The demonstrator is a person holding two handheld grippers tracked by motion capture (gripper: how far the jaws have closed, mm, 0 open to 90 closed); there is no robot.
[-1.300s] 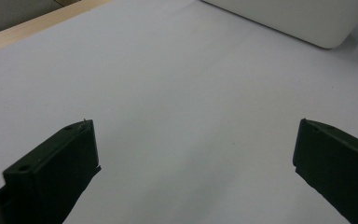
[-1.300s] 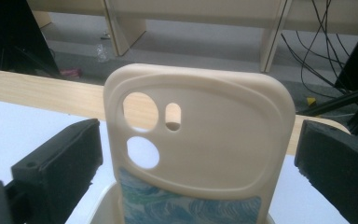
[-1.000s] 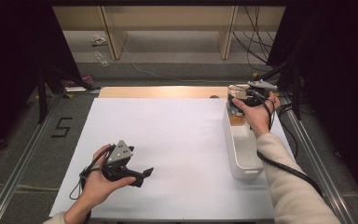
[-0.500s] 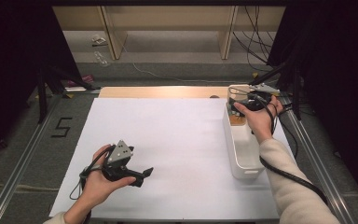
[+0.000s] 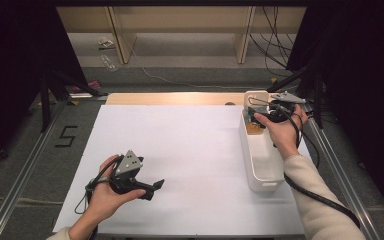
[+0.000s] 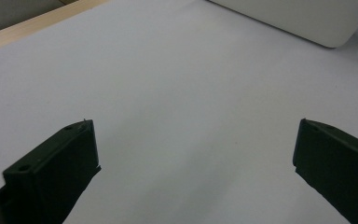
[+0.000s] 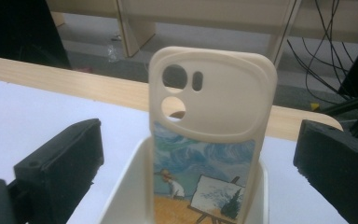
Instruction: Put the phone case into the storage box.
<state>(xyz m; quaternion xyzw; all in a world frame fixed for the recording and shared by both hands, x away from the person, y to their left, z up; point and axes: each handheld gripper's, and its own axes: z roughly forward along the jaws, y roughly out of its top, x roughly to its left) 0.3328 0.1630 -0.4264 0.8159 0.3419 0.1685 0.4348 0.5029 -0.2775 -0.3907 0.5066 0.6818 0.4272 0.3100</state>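
Two risks are noted: the phone case (image 7: pixel 209 135), upright at the bin's (image 5: pixel 262 172) 12 o'clock end, may topple if nudged by the spread right gripper (image 7: pixel 200 154); left gripper (image 6: pixel 193 163) idles apart

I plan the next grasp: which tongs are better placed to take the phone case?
Right: the right tongs are open around the phone case standing in the white bin; the left tongs are far away.

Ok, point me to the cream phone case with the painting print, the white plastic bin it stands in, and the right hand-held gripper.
Cream phone case with painting print (image 7: pixel 214 107): right gripper view, plain upper back beside the camera holes.
White plastic bin (image 5: pixel 266 184): high view, near end wall.
Right hand-held gripper (image 7: pixel 200 177): right gripper view, midway between its open jaws.
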